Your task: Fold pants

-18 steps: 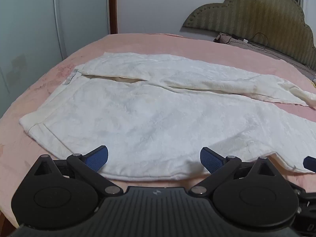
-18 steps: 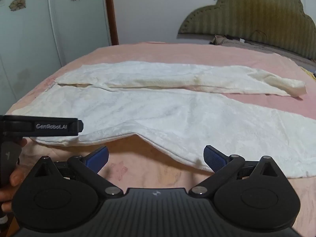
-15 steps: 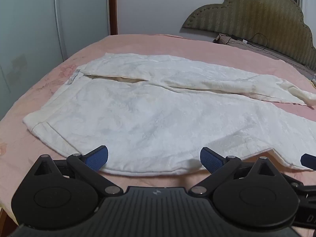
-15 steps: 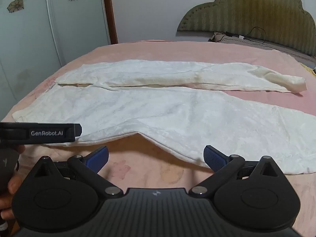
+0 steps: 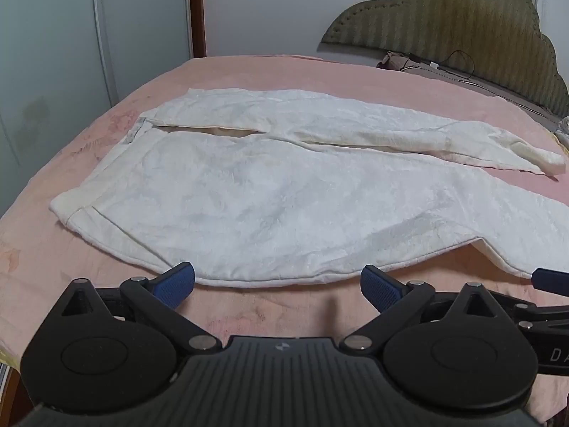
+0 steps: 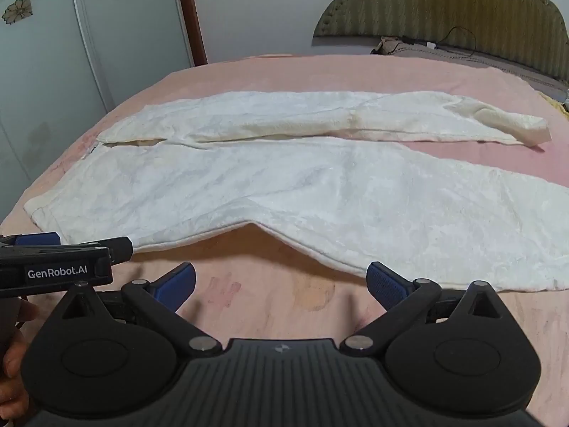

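Note:
White pants (image 5: 270, 199) lie spread flat on a pink bed (image 5: 270, 74), waistband at the left, both legs running right. In the right wrist view the same pants (image 6: 320, 192) show a near leg and a far leg with a curled hem. My left gripper (image 5: 277, 284) is open, hovering just short of the pants' near edge with nothing between its blue pads. My right gripper (image 6: 281, 281) is open too, over bare sheet in front of the near leg's edge. The left gripper's black body (image 6: 57, 263) shows at the left of the right wrist view.
An olive padded headboard (image 5: 455, 28) stands at the far right with a cable and bedding below it. Pale wardrobe doors (image 6: 89, 35) and a brown door frame line the left. A person's hand (image 6: 14, 363) shows at the lower left.
Both grippers have drawn back toward me a little, so more pink sheet shows before the pants' near edge. Both stay open. The pants have not moved.

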